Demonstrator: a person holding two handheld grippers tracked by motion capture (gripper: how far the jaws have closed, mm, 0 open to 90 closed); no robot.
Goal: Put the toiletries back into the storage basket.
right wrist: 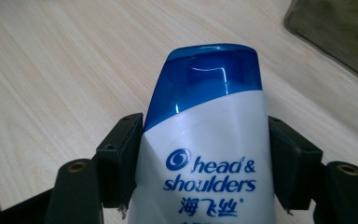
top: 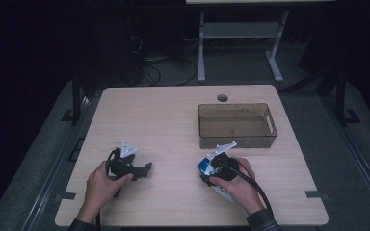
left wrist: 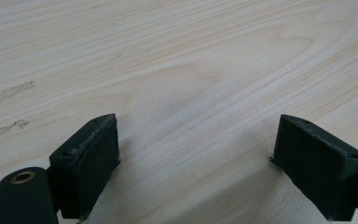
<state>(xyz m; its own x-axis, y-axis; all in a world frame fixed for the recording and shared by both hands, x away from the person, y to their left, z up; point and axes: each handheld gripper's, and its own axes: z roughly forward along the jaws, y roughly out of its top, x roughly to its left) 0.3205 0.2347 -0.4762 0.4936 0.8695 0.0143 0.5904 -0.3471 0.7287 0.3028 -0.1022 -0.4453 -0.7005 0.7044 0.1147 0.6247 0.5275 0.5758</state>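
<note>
Shampoo bottle (right wrist: pixel 205 154) lies near the table's (top: pixel 164 115) front edge, clamped by your right gripper (right wrist: pixel 205 163) below its blue cap: glossy, likely slippery plastic, so keep gripping its flat sides. Your left gripper (left wrist: pixel 196 158) is spread, empty.

Brightness: I see the table (top: pixel 173 115) evenly lit, with the room behind it nearly black.
Shadows: soft ones sit under the left gripper (left wrist: pixel 196 154) jaws.
Glare: I catch a bright highlight on the bottle (right wrist: pixel 205 140) and its blue cap.
Focus: my gripper views are sharp close in, and the bin (right wrist: pixel 340 32) corner is blurred.
High view: I find it soft and grainy.
</note>
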